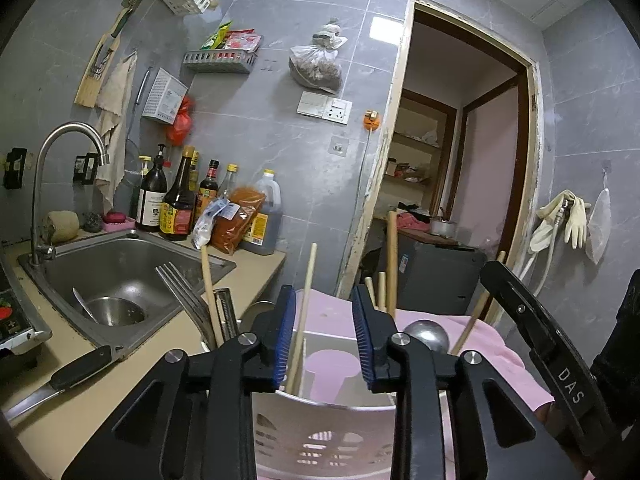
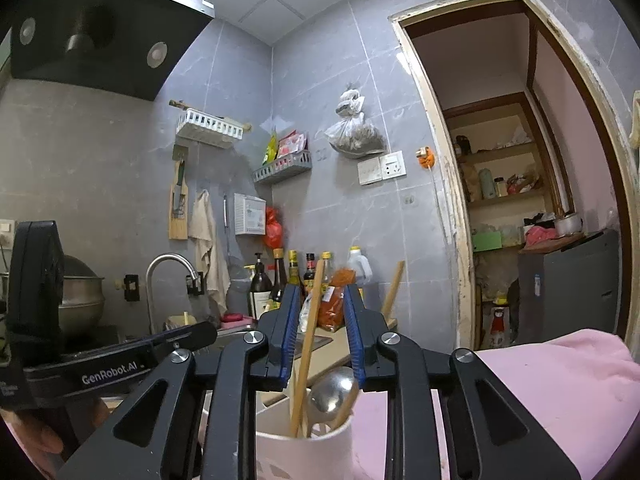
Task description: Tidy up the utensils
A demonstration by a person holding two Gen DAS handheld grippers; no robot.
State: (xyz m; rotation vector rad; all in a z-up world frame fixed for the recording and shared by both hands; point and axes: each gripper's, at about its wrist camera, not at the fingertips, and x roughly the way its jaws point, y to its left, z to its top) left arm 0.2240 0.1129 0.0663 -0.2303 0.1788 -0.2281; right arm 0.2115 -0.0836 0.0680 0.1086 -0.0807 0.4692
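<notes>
A pale perforated utensil holder [image 1: 320, 432] stands right under my left gripper [image 1: 323, 294], which is open. One wooden chopstick [image 1: 306, 300] rises between its blue pads, close to the left one and not pinched. More chopsticks [image 1: 391, 264] and a steel spoon bowl [image 1: 427, 334] stick out of the holder. In the right wrist view the same holder [image 2: 304, 452] sits below my right gripper [image 2: 321, 290], also open, with a chopstick [image 2: 312, 320] standing loose between the pads and the spoon [image 2: 334, 390] beside it.
Forks [image 1: 180, 284] stand in a second holder to the left. A knife [image 1: 76, 372] lies on the counter by the steel sink [image 1: 192, 252], which holds a spoon [image 1: 82, 304]. Sauce bottles [image 1: 176, 200] line the wall. A pink cloth [image 1: 500, 360] lies behind the holder.
</notes>
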